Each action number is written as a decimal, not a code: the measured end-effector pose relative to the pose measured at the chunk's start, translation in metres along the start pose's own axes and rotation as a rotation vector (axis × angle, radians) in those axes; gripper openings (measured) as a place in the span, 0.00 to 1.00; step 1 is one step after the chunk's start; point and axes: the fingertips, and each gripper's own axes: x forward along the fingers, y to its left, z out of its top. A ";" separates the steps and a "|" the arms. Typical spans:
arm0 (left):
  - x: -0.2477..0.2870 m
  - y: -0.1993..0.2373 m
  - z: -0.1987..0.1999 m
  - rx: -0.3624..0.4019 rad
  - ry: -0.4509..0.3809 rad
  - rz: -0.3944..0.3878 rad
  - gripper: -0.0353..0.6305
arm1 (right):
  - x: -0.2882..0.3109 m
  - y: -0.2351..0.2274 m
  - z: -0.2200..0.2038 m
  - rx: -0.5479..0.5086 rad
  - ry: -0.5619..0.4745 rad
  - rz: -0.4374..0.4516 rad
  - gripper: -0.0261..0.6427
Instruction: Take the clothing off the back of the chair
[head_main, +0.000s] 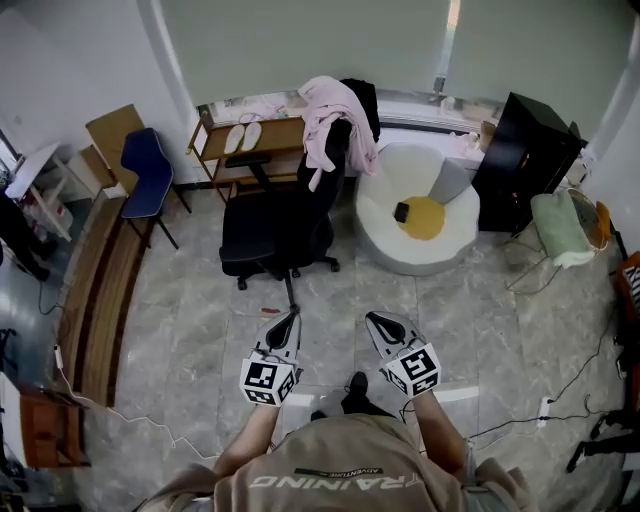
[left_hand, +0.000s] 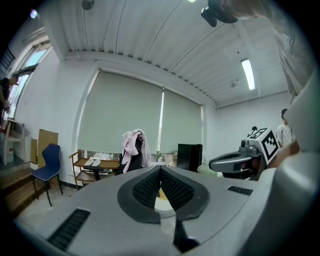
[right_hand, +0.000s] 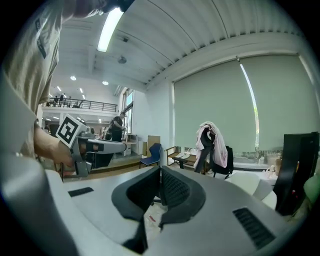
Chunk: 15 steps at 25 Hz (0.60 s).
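A pink garment hangs over the back of a black office chair, with a dark piece of clothing behind it. The same pink garment shows far ahead in both gripper views. My left gripper and right gripper hover side by side over the floor, well short of the chair. Both have their jaws together with nothing between them. From the left gripper view I see the right gripper beside it.
A white round seat with a yellow cushion stands right of the chair, a black cabinet beyond it. A wooden shelf with slippers sits behind the chair, a blue chair at left. Cables trail on the tiled floor.
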 end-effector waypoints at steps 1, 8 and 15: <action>0.008 0.001 0.002 0.007 0.002 0.000 0.07 | 0.005 -0.009 0.002 -0.001 -0.006 0.006 0.09; 0.070 0.015 0.018 0.010 -0.007 0.038 0.07 | 0.044 -0.076 0.010 0.032 -0.036 0.039 0.09; 0.108 0.029 0.013 -0.001 0.007 0.101 0.07 | 0.074 -0.110 0.004 0.003 -0.017 0.113 0.09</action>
